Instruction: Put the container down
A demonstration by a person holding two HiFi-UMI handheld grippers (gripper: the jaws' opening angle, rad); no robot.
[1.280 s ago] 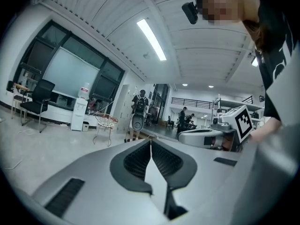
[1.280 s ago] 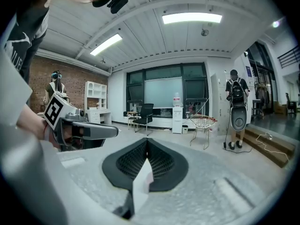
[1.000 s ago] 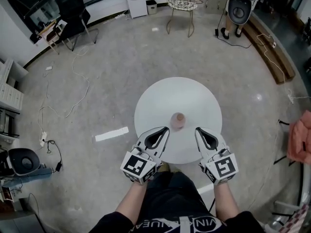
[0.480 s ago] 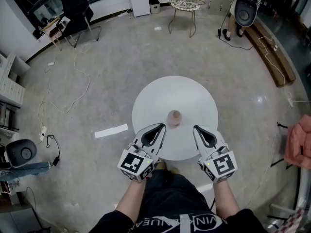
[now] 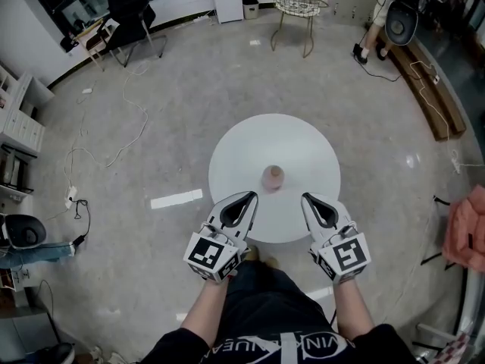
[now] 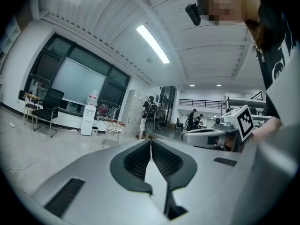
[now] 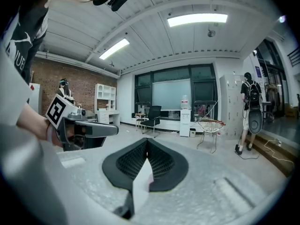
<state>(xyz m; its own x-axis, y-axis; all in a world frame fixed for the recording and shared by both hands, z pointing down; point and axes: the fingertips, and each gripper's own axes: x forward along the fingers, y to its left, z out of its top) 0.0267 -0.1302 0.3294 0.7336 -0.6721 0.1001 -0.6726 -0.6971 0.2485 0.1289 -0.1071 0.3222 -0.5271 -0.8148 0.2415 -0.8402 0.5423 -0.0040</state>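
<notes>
Pink container (image 5: 273, 177) upright on round white table (image 5: 250, 139), unheld. L gripper (image 5: 251, 196) & R gripper (image 5: 306, 198): jaws closed, empty, near table edge.

Near rim of the bench (image 5: 227, 139) is covered in the head view by the left hand-held gripper (image 5: 248, 197) & the right hand-held gripper (image 5: 308, 199); its leg sits under the top, out of sight. The container (image 5: 273, 177) is too small to say what kind it is, or whether it's capped. The person's forearms (image 5: 203, 309) run off the btm edge. Pink cloth (image 5: 468, 230) on the right is cut by the frame, can't tell what it is. A bystander (image 5: 377, 21) at top right is clipped by the top edge. In the left gripper view, ppl (image 6: 193, 119) far back are too tiny to make out.
</notes>
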